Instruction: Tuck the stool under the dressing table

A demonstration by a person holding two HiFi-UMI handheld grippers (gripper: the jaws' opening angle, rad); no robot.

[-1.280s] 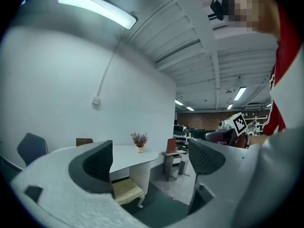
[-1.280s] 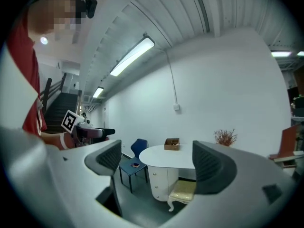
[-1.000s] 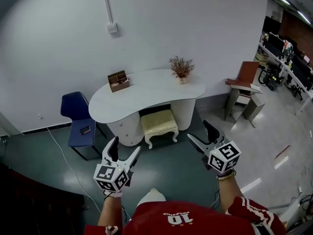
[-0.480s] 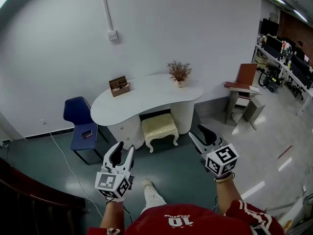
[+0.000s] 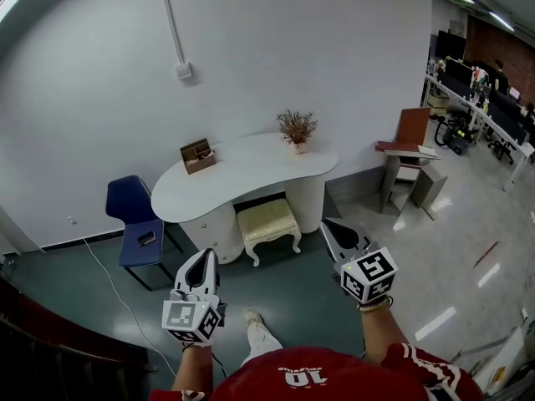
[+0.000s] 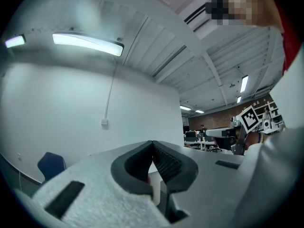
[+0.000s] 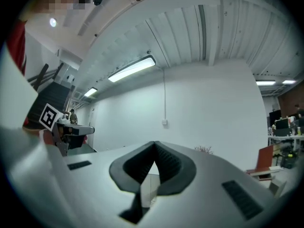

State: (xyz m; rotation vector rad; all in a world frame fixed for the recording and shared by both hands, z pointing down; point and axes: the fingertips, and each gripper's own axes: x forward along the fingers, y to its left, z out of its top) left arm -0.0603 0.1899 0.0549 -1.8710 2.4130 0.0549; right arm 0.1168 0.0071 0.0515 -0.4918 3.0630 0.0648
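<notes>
Stool (image 5: 267, 221), cream-cushioned with white curved legs, stands on the dark floor (image 5: 301, 291) in the knee recess of the white kidney-shaped table (image 5: 251, 178). Its rear edge meets the front edge of the tabletop and most of the cushion shows in front of it. On the table sit a small wooden box (image 5: 197, 155) towards the left and a pot of dried twigs (image 5: 297, 129) towards the right, well apart. A blue chair (image 5: 134, 215) stands just beside the table's left end with a small dark phone (image 5: 145, 239) lying on its seat, and a brown chair (image 5: 411, 126) at a small grey desk stands off to the right by the wall. The left hand-held gripper (image 5: 205, 255) and the right hand-held gripper (image 5: 328, 226) are held out level in front of the person in the red shirt (image 5: 326, 378), both pointing towards the table and well short of the stool. Both have just been closing. In the left gripper view the black ribbed pads (image 6: 166, 163) meet at their tips with nothing between them, and in the right gripper view the pads (image 7: 166, 163) likewise meet at the tips on nothing.
</notes>
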